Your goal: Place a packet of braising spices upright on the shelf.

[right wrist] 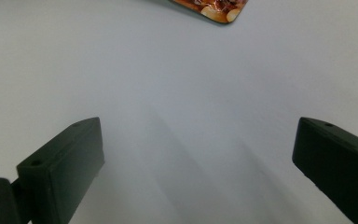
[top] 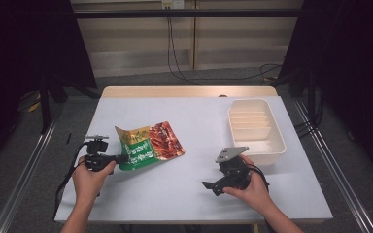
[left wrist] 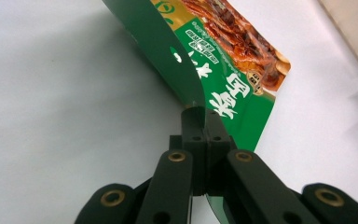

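A green and red snack bag (top: 148,145) lies on the white table, left of centre. My left gripper (top: 124,158) is shut on the bag's near left edge. In the left gripper view the two black jaws meet on the bag's green edge (left wrist: 223,100), and the bag (left wrist: 205,56) curls up from the table beyond my left gripper (left wrist: 200,114). My right gripper (top: 209,185) rests in a hand near the table's front right, open and pointing left. In the right gripper view its jaws stand wide apart over bare table around my right gripper (right wrist: 198,149), with a corner of the bag (right wrist: 214,7) at the top edge.
A white divided tray (top: 256,130) stands at the right side of the table, behind the right hand. Cables (top: 213,73) run over the floor past the table's far edge. A metal rail (top: 330,160) borders the right side.
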